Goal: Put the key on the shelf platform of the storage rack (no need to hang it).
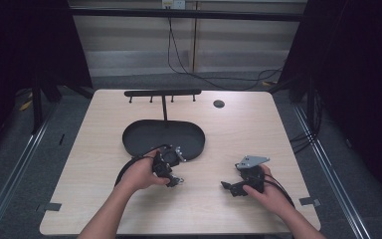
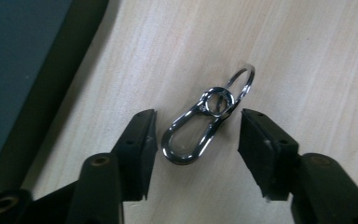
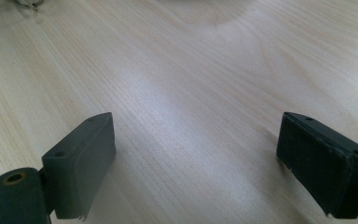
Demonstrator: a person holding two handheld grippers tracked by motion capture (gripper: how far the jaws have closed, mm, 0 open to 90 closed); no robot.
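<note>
Near the tabletop's middle, just in front of the black tray (image 1: 129, 142), we straddle the metal carabiner clip (image 2: 193, 135) with our left gripper (image 2: 198, 140), jaws apart, untouching. Toward the right edge, our right gripper (image 3: 196, 163) gapes wide.

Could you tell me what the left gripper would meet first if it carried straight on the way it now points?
Most likely the metal carabiner clip with its key ring, lying on the wooden table between the left gripper's open jaws, with neither pad touching it. The table lies right beneath; the exact depth is unclear.
</note>
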